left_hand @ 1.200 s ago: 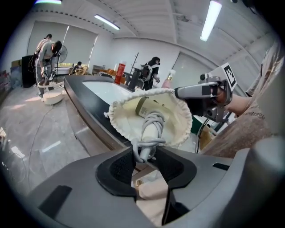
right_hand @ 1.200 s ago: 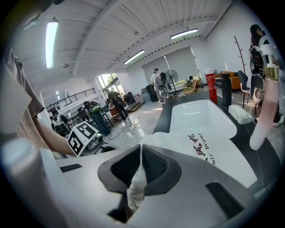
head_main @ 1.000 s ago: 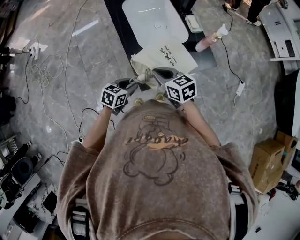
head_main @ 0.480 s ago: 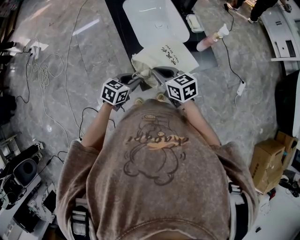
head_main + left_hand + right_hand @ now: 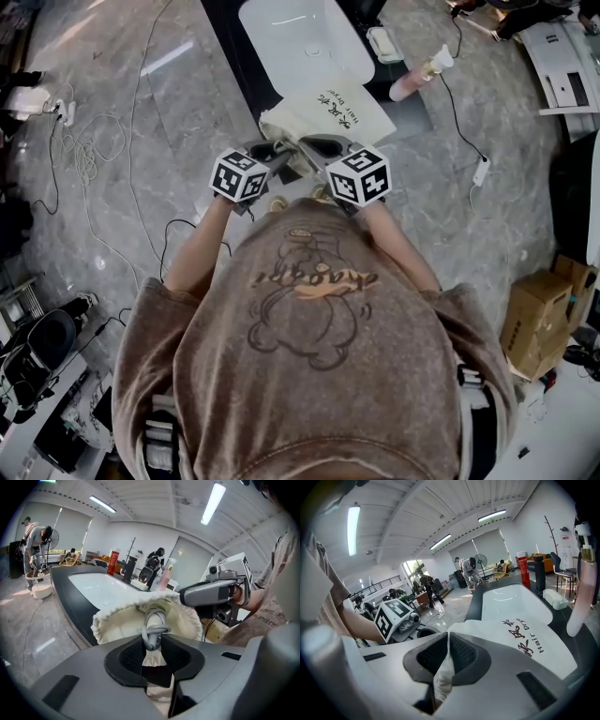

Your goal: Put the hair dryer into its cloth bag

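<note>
Jaws closing, the left gripper (image 5: 153,644) nips the hair dryer cord (image 5: 153,620) while the right gripper (image 5: 447,639) clamps the cloth bag (image 5: 511,639); a loose nip could spill the cord.

I'm in a big open lab hall: mock bathroom counter (image 5: 228,56) with white basin (image 5: 295,37), marble floor (image 5: 169,103), cardboard box (image 5: 536,323), strip lights (image 5: 213,503) overhead.

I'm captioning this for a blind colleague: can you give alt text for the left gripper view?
The left gripper is closing its jaws on a grey cord at the gathered mouth of a cream bag. The right gripper is at the bag's right edge; a white basin lies behind.
</note>
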